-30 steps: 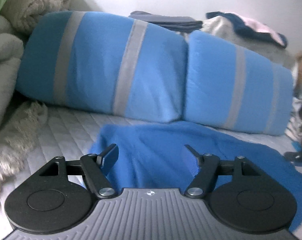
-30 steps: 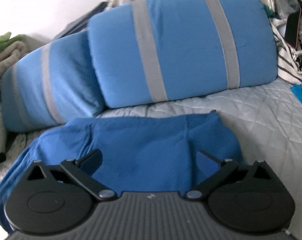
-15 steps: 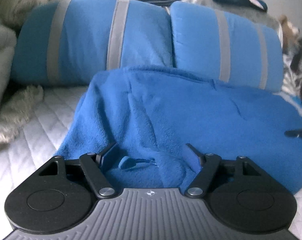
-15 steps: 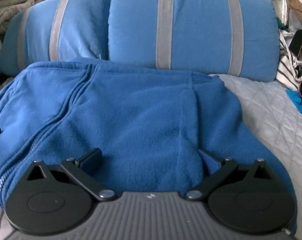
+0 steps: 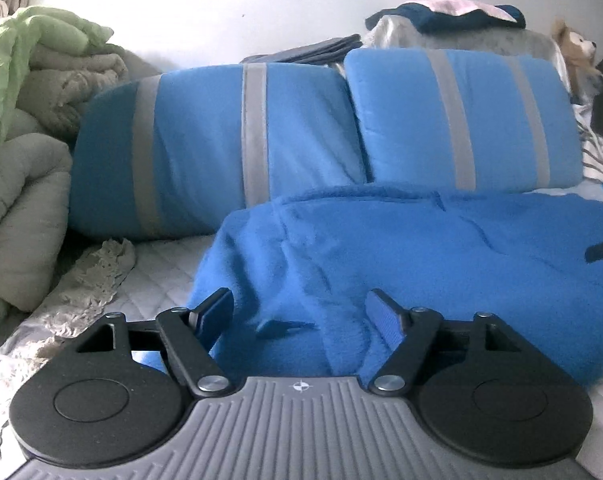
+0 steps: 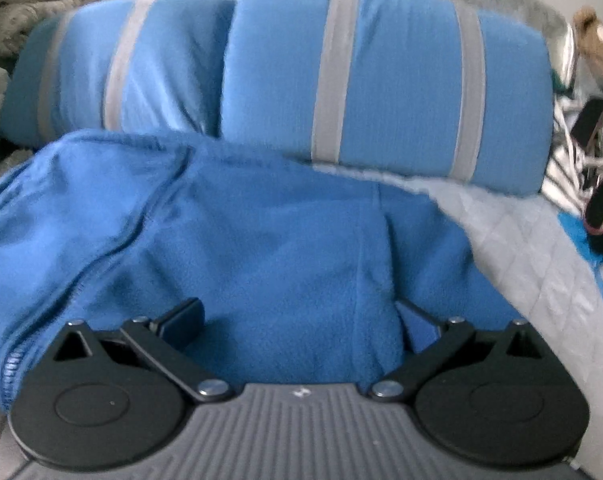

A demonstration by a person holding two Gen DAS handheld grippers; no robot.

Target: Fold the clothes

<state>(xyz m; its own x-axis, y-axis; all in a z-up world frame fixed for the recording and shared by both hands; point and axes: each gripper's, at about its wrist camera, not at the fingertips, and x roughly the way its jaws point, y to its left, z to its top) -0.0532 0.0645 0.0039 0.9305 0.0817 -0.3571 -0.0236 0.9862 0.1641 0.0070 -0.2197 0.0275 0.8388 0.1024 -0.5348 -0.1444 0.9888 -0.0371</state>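
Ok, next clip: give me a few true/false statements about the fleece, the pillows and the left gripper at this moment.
1. The blue fleece jacket lies on the quilted bed cover. True.
2. The left gripper is clamped shut on the fleece. False: its jaws stand apart and have just been opening, with fleece between them.
3. Two blue pillows with grey stripes lie behind the jacket. True.
4. The jacket is red. False: it is blue.
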